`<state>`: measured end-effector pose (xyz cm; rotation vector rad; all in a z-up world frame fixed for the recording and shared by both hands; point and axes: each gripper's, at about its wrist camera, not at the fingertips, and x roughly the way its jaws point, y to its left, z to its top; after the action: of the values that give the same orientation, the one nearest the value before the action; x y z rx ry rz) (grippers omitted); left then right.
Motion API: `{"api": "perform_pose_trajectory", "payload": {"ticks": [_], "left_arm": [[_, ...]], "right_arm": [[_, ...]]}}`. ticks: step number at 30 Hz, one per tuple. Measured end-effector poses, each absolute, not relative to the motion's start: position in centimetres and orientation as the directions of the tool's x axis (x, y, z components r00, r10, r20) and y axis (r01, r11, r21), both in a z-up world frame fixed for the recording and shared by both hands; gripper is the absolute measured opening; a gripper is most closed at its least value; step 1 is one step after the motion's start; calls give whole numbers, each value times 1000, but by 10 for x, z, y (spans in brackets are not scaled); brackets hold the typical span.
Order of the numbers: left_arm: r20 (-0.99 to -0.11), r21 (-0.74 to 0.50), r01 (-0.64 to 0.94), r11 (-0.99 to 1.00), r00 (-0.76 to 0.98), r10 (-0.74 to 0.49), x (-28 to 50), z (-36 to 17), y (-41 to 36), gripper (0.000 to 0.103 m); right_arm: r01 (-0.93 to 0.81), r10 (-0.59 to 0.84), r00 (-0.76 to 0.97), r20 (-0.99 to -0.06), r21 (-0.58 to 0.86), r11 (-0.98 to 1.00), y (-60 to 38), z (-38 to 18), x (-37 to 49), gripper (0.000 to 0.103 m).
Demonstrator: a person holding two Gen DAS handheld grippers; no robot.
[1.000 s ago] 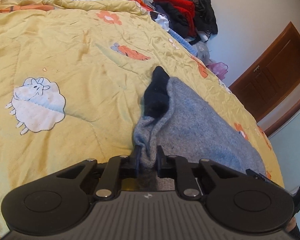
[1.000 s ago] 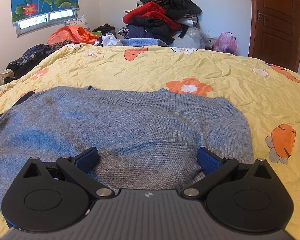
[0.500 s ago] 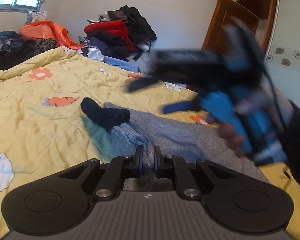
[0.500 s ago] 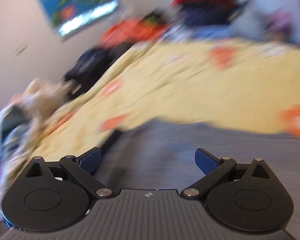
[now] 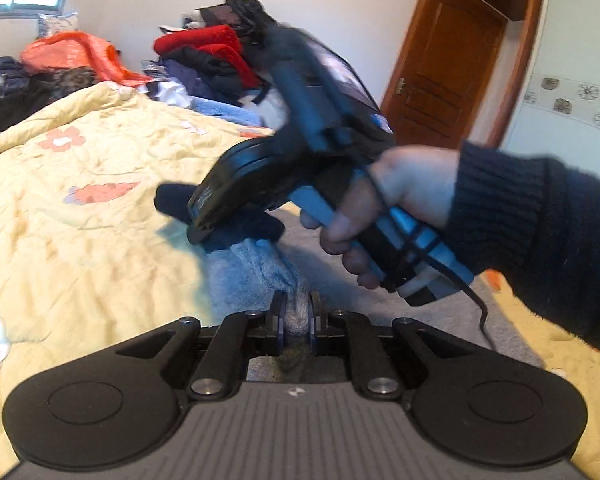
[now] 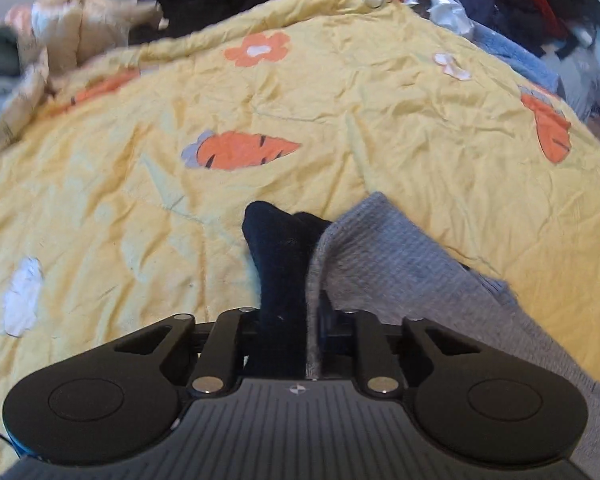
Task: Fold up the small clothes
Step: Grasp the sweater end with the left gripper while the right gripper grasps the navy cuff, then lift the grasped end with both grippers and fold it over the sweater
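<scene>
A grey knit sweater with a dark navy cuff lies on the yellow quilt. My left gripper is shut on a bunched fold of the grey knit at its near edge. My right gripper, held by a hand in a dark sleeve, points down at the cuff end. Its jaws are closing, with the navy cuff and the grey knit edge between them and pinched. In the left wrist view the right gripper crosses over the sweater and hides most of the cuff.
A heap of red, black and blue clothes sits at the far end of the bed, with an orange garment to its left. A brown door stands at the right. The quilt's carrot print lies beyond the cuff.
My right gripper swung from the sweater's hem to the cuff end and its jaws came together on the cuff. My left gripper rolled level and lifted a little, still holding the fold.
</scene>
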<state>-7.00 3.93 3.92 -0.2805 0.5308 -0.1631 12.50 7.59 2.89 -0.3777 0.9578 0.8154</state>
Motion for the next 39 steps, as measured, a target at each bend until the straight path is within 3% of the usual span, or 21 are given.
{"api": "perform_pose_trajectory", "payload": {"ticks": [5, 10, 14, 19, 21, 23, 25, 27, 28, 29, 31, 32, 36, 39], "left_arm": [[-411, -312, 251, 916, 834, -368, -53, 68, -14, 10], [-374, -329, 445, 833, 748, -548, -31, 78, -94, 10], [-443, -329, 526, 785, 648, -620, -14, 57, -151, 10], [-574, -338, 517, 786, 549, -608, -2, 19, -185, 10], [-603, -343, 528, 777, 510, -613, 2, 15, -184, 10], [-609, -375, 550, 746, 460, -646, 3, 18, -173, 13], [-586, -459, 546, 701, 407, -701, 5, 37, -147, 15], [-496, -547, 534, 645, 414, -763, 10, 59, -106, 27], [-452, -559, 528, 640, 453, -769, 10, 69, -86, 60], [-426, -547, 511, 663, 513, -746, 13, 75, -70, 103], [-395, -492, 426, 759, 668, -630, 28, 79, -37, 103], [-430, -486, 349, 801, 703, -567, 43, 77, -25, 103], [-553, -575, 100, 812, 684, -476, 102, 40, 12, 103], [-622, -570, 39, 821, 633, -462, 137, 16, 14, 103]], "right_arm": [[-677, 616, 291, -732, 298, 673, -20, 67, 151, 17], [-594, 633, 377, -677, 348, 725, -140, 104, 164, 17], [-484, 565, 439, -699, 345, 804, -225, 85, 171, 17], [-343, 519, 457, -723, 395, 852, -283, 22, 173, 19], [-293, 553, 469, -688, 470, 833, -294, 9, 173, 35], [-255, 587, 484, -649, 537, 804, -303, 6, 174, 61], [-240, 618, 534, -577, 598, 765, -318, 11, 170, 71], [-207, 590, 609, -530, 612, 764, -337, 21, 168, 76], [-193, 574, 633, -520, 612, 767, -345, 23, 166, 77], [-184, 561, 640, -525, 604, 776, -351, 23, 169, 77], [-197, 565, 616, -550, 586, 786, -350, 17, 173, 77], [-201, 565, 597, -570, 576, 792, -345, 12, 177, 77], [-212, 571, 536, -622, 556, 804, -322, -7, 186, 77], [-236, 586, 523, -619, 556, 797, -310, -7, 185, 80]]}}
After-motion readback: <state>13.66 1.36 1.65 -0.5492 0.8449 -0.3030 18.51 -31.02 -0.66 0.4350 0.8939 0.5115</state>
